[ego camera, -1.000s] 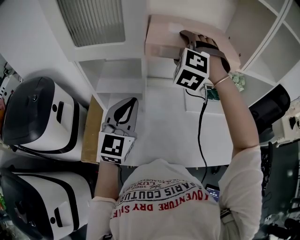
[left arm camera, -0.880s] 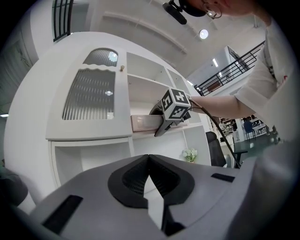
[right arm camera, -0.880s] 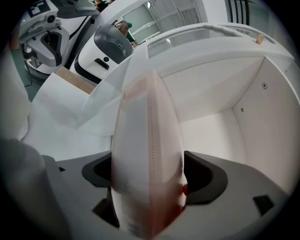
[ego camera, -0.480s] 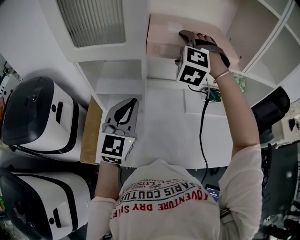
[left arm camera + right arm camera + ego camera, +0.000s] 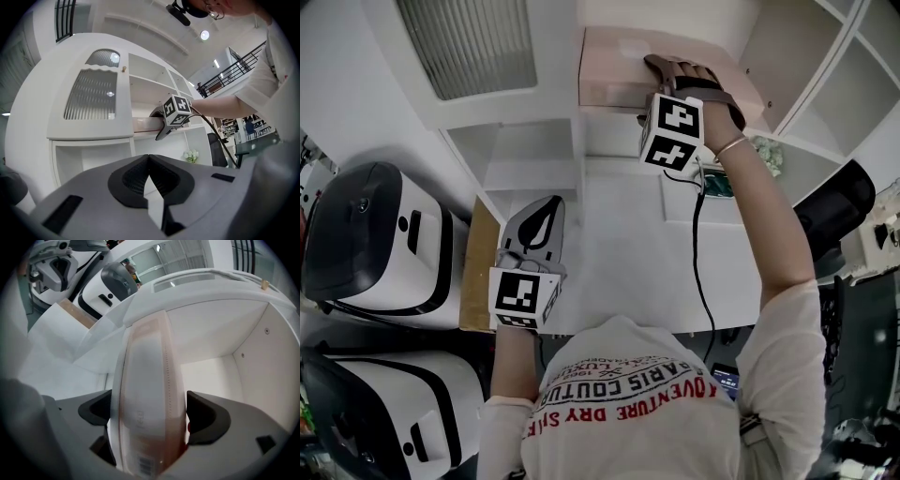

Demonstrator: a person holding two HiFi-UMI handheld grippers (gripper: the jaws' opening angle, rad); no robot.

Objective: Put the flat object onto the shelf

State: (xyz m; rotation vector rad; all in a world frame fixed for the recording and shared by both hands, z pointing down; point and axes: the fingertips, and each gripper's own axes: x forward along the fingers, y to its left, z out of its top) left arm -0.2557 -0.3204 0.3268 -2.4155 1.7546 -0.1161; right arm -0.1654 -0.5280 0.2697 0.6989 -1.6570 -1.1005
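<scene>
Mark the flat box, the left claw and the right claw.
flat box (image 5: 614, 66), head view, its broad face.
left claw (image 5: 149, 158), left gripper view, where tips meet.
right claw (image 5: 150, 413), right gripper view, midway between fingertips.

Head view: light even and diffuse, colours washed almost to grey. White shelf unit (image 5: 530, 150) close to blown out, with soft shadow in its lower compartments. Straight lines bend toward the edges.

Left gripper view: strong fisheye, black vignette all round. Ceiling lamp (image 5: 205, 34) flares as a small hot spot. Glint on the ribbed door panel (image 5: 89, 96). Own jaws close to the lens, soft and dim.

Right gripper view: same vignette. Flat object (image 5: 145, 404) between the jaws sits too near the lens and is smeared; its barcode (image 5: 143, 468) barely resolves. Shelf interior bright, corners faintly shaded.
</scene>
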